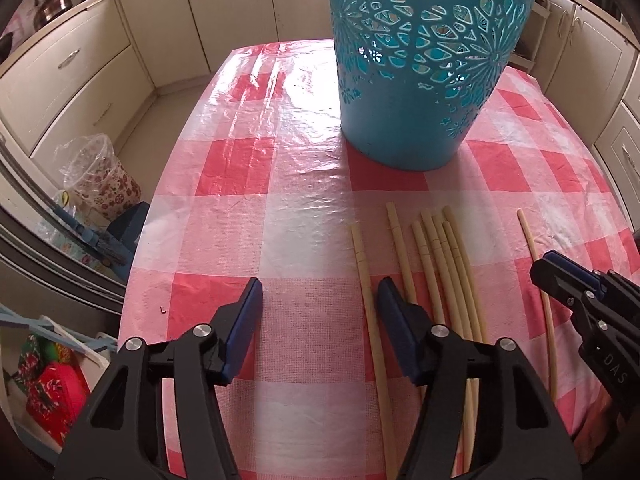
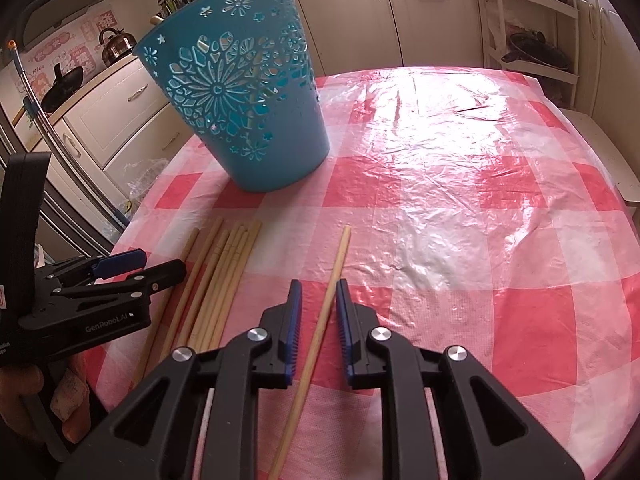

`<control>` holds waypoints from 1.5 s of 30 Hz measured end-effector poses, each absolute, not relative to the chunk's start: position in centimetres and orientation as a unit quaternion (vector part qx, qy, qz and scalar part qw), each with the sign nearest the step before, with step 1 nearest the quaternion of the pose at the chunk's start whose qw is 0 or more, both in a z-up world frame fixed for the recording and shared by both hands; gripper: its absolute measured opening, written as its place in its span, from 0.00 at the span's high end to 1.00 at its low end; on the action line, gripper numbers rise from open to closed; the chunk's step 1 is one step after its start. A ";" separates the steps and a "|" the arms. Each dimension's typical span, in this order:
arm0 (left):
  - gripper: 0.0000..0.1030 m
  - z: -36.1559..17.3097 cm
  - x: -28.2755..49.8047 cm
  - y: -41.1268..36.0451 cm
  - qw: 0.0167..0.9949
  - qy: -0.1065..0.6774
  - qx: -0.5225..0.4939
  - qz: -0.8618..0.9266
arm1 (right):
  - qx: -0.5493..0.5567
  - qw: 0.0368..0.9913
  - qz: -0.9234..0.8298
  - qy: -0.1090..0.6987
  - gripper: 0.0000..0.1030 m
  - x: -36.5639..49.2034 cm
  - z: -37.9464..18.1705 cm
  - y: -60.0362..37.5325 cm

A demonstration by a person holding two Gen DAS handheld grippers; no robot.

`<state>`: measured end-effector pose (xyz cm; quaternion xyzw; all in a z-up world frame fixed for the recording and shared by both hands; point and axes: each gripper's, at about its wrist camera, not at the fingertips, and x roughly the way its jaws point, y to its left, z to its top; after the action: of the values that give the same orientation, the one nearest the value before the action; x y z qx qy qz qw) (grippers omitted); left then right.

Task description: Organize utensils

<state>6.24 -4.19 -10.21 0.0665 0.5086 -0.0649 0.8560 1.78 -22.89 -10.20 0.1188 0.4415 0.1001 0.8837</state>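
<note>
Several pale wooden chopsticks (image 1: 440, 256) lie side by side on the red-and-white checked tablecloth (image 1: 280, 184); they also show in the right wrist view (image 2: 224, 264). One chopstick (image 2: 332, 280) lies apart to their right, also seen in the left wrist view (image 1: 536, 252). A blue perforated plastic basket (image 1: 420, 60) stands upright behind them, also in the right wrist view (image 2: 244, 100). My left gripper (image 1: 320, 300) is open and empty, just left of the bundle. My right gripper (image 2: 318, 300) is open, its fingers on either side of the lone chopstick, apart from it.
Cream kitchen cabinets (image 1: 72, 64) surround the table. A plastic-lined bin (image 1: 100, 176) and bags sit on the floor at the left. A kettle (image 2: 116, 44) stands on the counter. The tablecloth (image 2: 460, 184) stretches right of the basket.
</note>
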 end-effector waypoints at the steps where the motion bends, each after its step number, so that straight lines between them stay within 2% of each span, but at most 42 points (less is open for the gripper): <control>1: 0.53 -10.2 6.3 -4.3 0.855 0.511 0.066 -0.068 | 0.117 0.884 0.099 0.441 0.83 1.8 -10.2 -22.8; 6: 0.91 -10.0 6.6 -5.2 0.848 0.518 0.064 -0.094 | 0.118 0.885 0.097 0.440 0.83 1.7 -10.2 -22.5; 8: 0.95 -10.0 6.6 -5.5 0.845 0.519 0.064 -0.109 | 0.118 0.885 0.097 0.439 0.83 1.7 -10.2 -22.5; 12: 0.96 -9.5 6.6 -4.8 0.847 0.516 0.039 -0.123 | 0.121 0.886 0.098 0.438 0.82 1.7 -10.2 -22.7; 15: 0.96 -6.9 6.0 -3.0 0.869 0.478 -0.003 -0.126 | 0.124 0.885 0.101 0.436 0.80 1.7 -10.2 -23.0; 21: 0.96 1.7 4.5 0.2 0.921 0.342 -0.094 -0.162 | 0.125 0.886 0.102 0.435 0.79 1.7 -10.1 -23.2; 28: 0.96 9.6 5.9 -1.1 0.957 0.212 -0.103 -0.169 | 0.123 0.887 0.102 0.433 0.77 1.8 -10.1 -22.9; 37: 0.96 13.3 12.1 -3.6 0.971 0.149 -0.118 -0.143 | 0.125 0.887 0.105 0.432 0.74 1.8 -10.1 -22.9; 45: 0.95 11.8 17.0 -5.2 0.980 0.131 -0.116 -0.097 | 0.141 0.884 0.113 0.431 0.73 1.9 -10.2 -23.4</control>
<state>17.01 -5.24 11.80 -0.1159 0.1305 -0.0974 0.9798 1.94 -23.37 -10.17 0.1411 0.4307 0.1132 0.8842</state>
